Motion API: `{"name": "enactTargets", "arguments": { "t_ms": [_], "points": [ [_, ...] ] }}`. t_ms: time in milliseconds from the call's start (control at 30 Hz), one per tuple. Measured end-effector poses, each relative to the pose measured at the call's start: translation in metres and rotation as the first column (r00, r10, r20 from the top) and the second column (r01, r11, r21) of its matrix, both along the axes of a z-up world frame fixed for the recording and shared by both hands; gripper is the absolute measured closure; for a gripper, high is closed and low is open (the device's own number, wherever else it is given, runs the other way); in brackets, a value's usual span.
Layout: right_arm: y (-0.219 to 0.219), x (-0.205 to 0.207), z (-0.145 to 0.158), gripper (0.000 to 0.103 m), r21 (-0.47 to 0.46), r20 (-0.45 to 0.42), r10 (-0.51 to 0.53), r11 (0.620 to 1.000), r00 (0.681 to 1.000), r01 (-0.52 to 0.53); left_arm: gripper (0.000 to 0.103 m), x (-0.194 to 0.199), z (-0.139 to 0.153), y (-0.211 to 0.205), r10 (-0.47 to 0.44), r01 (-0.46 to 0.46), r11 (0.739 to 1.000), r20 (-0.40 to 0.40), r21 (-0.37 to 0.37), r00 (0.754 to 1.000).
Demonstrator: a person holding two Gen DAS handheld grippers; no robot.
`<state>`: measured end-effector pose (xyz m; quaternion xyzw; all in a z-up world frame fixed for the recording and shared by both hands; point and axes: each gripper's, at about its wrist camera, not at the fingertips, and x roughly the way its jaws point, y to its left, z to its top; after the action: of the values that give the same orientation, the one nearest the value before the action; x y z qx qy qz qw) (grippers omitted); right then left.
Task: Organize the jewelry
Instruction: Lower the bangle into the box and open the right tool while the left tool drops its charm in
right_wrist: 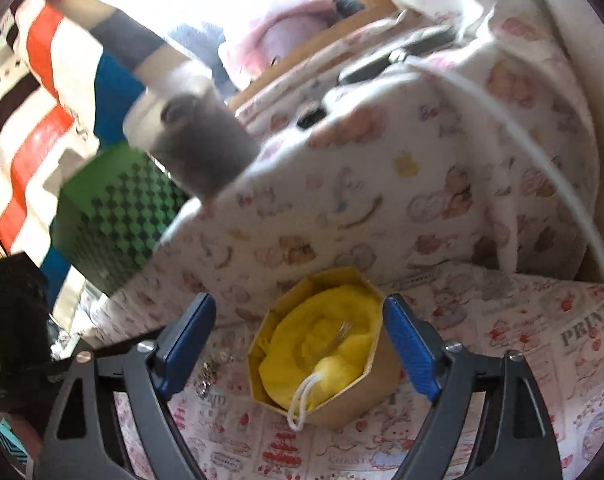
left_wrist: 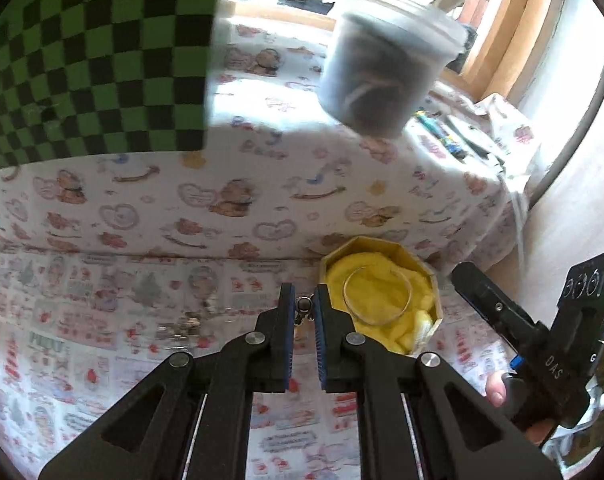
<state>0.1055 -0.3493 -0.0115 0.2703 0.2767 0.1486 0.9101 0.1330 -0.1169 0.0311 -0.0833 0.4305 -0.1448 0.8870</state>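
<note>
A: While the left gripper (left_wrist: pixel 304 304) stays off the table, note that its jaws are clenched on a small metal jewelry piece (left_wrist: pixel 303 307), with only a dark bead showing above the pads. What kind of piece it is I cannot tell.

B: And the right gripper (right_wrist: pixel 300 346)?

A: Released, jaws wide, nothing between the pads. They straddle the octagonal box (right_wrist: pixel 321 352), which sits at twelve o'clock from its tips.

B: Box contents?

A: Yellow pouch (right_wrist: pixel 321 344) with a white drawstring (right_wrist: pixel 302 400), and a thin clear bangle (left_wrist: pixel 377 296) lying on top. From the left gripper the box is at about two o'clock, just beside the tips.

B: Risks?

A: Grip is thin: the piece is pinched near the pad tips, so a jolt could shake it out onto the busy print, where it would be hard to find. The right jaw could also nudge the light box. More loose jewelry (left_wrist: pixel 182 326) lies at nine o'clock from the left tips.

B: Surface, room?

A: Printed paper (left_wrist: pixel 102 340) underfoot, cartoon-print cloth (left_wrist: pixel 222 200) behind, green checkered box (left_wrist: pixel 94 60) at eleven o'clock, lidded plastic tub (left_wrist: pixel 381 68) at one. Strong daylight, some blur.
</note>
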Motion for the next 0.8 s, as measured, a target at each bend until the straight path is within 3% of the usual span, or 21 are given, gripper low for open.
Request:
{"name": "enactTargets", "arguments": {
  "t_ms": [200, 300, 433, 567, 700, 800],
  "points": [
    [-0.019, -0.007, 0.011, 0.017, -0.034, 0.006, -0.098, 0.995, 0.995, 0.098, 0.094, -0.005, 0.005, -0.035, -0.083, 0.083, 0.997, 0.032, 0.006, 0.996],
    [-0.024, -0.010, 0.011, 0.013, -0.025, 0.004, -0.119, 0.993, 0.993, 0.120, 0.094, -0.002, 0.001, -0.052, -0.077, 0.076, 0.996, 0.031, 0.040, 0.997],
    [-0.030, -0.011, 0.007, 0.013, -0.001, -0.011, -0.126, 0.992, 0.992, 0.126, 0.094, 0.008, -0.002, -0.063, -0.084, 0.084, 0.996, 0.000, 0.021, 0.996],
    [-0.038, -0.010, 0.004, 0.013, 0.025, -0.026, -0.135, 0.990, 0.990, 0.136, 0.081, 0.007, 0.003, -0.063, -0.078, 0.077, 0.997, 0.034, 0.018, 0.996],
    [-0.038, -0.011, 0.004, 0.013, 0.024, -0.030, -0.137, 0.990, 0.990, 0.138, 0.081, 0.001, 0.011, -0.060, -0.094, 0.093, 0.996, 0.076, 0.009, 0.993],
    [-0.031, -0.013, 0.008, 0.013, -0.007, -0.014, -0.133, 0.991, 0.991, 0.133, 0.078, -0.010, 0.020, -0.056, -0.086, 0.081, 0.996, 0.116, 0.048, 0.989]
  ]
}}
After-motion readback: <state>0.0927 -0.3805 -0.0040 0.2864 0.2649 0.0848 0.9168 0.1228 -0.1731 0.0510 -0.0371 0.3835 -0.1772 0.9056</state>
